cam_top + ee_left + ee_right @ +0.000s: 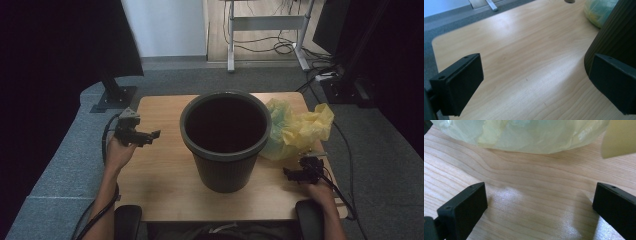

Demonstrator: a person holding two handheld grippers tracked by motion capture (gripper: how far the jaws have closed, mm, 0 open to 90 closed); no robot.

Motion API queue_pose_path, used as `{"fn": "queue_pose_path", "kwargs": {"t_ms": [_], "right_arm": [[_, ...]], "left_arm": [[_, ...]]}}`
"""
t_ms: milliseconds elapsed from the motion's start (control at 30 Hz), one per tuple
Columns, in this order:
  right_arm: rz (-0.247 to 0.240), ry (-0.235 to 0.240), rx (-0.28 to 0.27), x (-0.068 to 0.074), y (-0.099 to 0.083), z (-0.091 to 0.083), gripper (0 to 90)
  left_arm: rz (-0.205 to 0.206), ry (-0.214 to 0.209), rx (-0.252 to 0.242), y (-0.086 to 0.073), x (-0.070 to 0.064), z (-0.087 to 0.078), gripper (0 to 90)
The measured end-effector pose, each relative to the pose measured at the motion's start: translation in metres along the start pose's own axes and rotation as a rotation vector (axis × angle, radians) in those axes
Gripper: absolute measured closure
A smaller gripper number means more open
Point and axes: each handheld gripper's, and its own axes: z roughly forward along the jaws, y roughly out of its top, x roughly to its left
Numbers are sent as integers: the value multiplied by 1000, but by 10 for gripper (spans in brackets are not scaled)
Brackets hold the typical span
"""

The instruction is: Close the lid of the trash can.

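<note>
Well, from the high view one dark bin (226,140) stands mid-bench (160,170), empty as far as I can see, with one crumpled heap of yellow-green bags (295,129) touching its right side. The left claw (150,135) hovers just left of the bin, the right claw (295,174) near the bags' front edge. Two claws, one bin; how many bags make up the heap I cannot tell.

Looking along the left claw (534,82), its jaws stand wide apart, released, holding nothing, with the bin (614,37) wall behind its right jaw.

Along the right claw (539,205), the jaws are likewise spread and empty, the bags (524,135) just ahead, not touched.

My worry: the film looks thin and slippery, so a shallow pinch could slide off or tear it, and a careless sweep by either claw might knock the light bin.
</note>
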Motion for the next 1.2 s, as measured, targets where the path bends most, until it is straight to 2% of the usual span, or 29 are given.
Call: {"fn": "queue_pose_path", "kwargs": {"t_ms": [333, 567, 767, 1067, 1200], "right_arm": [[0, 0, -1, 0, 0, 0, 0], [5, 1, 1, 1, 0, 0, 0], [6, 0, 4, 1, 0, -1, 0], [1, 4, 1, 1, -1, -1, 0], [0, 4, 1, 0, -1, -1, 0]], "left_arm": [[-23, 2, 14, -38, -1, 21, 0], [-23, 10, 47, -62, -6, 38, 0], [-53, -3, 53, -82, -9, 50, 0], [-63, 4, 81, -102, -13, 62, 0], [-45, 11, 112, -108, -15, 68, 0]]}}
